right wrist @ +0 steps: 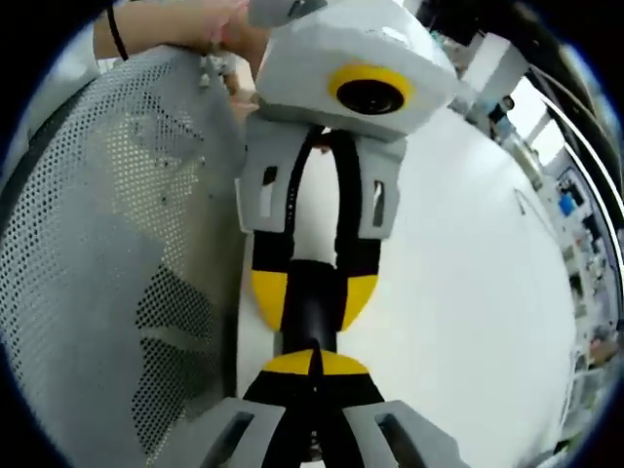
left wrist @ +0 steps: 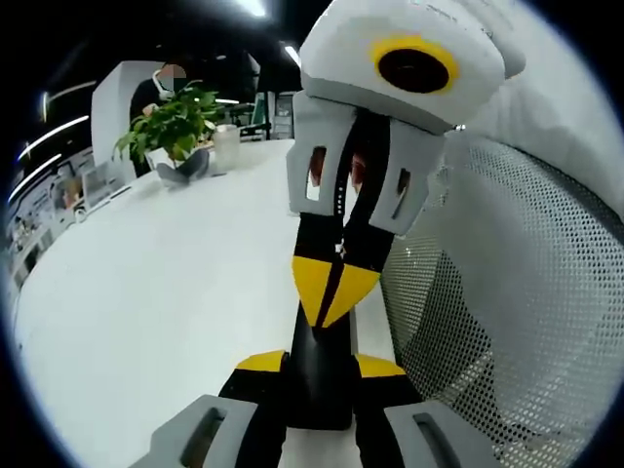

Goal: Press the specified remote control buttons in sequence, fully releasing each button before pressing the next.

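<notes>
We judge this to be a pressing step: the left gripper (left wrist: 322, 363) has its jaws set partly apart and clamped on the sides of a long black thing that we take to be the remote control (right wrist: 312, 320), holding it just above the white tabletop (left wrist: 146, 292), while the right gripper (right wrist: 312, 363) meets it head-on with its jaws closed tip to tip, holding nothing, their yellow ends touching or all but touching the remote's face. The buttons themselves are hidden behind the jaws, so we cannot tell which one is under the tips or whether it is pushed down. The next move, as we see it, calls for the right gripper to lift clear so the button comes fully up, then to shift along the remote to the next button while the left keeps it steady and in sight. A mesh chair back (left wrist: 507, 292) stands just beside the two grippers, and a hand (right wrist: 219, 34) shows above it. Far across the tabletop a pot (left wrist: 183, 166) holds a leafy green plant (left wrist: 171, 122), and beside it stands a pale jar (left wrist: 226, 146) whose contents we cannot make out
</notes>
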A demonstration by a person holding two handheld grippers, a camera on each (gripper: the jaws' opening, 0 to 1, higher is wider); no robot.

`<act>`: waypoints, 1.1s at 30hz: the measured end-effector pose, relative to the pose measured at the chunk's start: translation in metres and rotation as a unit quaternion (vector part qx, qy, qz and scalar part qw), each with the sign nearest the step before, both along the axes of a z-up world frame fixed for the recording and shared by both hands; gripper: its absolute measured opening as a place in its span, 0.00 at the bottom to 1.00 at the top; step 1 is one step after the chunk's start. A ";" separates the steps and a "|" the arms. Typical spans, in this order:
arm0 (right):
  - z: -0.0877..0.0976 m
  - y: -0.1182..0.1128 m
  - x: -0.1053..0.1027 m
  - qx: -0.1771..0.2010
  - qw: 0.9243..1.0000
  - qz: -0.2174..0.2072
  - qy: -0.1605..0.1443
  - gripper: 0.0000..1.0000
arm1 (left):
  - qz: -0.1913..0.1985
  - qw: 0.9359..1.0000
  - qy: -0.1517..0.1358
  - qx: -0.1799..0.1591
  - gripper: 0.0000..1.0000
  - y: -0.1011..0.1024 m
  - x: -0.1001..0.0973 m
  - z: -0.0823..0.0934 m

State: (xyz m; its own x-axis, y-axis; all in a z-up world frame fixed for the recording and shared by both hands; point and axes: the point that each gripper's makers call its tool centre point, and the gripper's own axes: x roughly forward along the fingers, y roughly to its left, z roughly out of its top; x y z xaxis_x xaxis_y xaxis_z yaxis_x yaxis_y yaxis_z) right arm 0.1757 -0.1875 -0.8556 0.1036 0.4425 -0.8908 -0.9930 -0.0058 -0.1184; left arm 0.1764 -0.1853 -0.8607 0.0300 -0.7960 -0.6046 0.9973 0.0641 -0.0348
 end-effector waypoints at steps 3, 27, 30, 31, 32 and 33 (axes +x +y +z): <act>0.001 0.001 0.000 0.003 1.000 0.006 0.006 0.00 | 0.001 1.000 0.001 -0.002 0.24 0.000 0.000 0.000; -0.002 0.007 -0.001 -0.040 0.998 0.039 -0.002 0.00 | -0.001 1.000 0.000 0.002 0.24 0.000 0.000 0.000; -0.003 0.008 -0.002 -0.047 0.997 0.049 -0.026 0.00 | 0.000 1.000 0.000 0.003 0.24 0.000 0.000 0.000; -0.003 0.007 -0.003 -0.046 0.997 0.048 -0.030 0.00 | 0.001 1.000 -0.001 0.003 0.24 0.000 0.000 0.000; -0.003 0.007 -0.002 -0.044 0.998 0.045 -0.031 0.00 | 0.001 1.000 -0.001 0.002 0.24 0.000 0.000 0.000; -0.003 0.007 -0.001 -0.038 0.998 0.037 -0.029 0.00 | 0.002 1.000 -0.001 0.002 0.24 0.000 0.001 0.000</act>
State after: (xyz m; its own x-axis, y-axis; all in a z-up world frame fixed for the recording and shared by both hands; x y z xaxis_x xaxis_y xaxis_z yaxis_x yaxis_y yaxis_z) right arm 0.1747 -0.1804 -0.8583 0.1250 0.3827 -0.9154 -0.9810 -0.0903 -0.1717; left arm 0.1769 -0.1853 -0.8607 0.0347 -0.7937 -0.6074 0.9971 0.0683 -0.0323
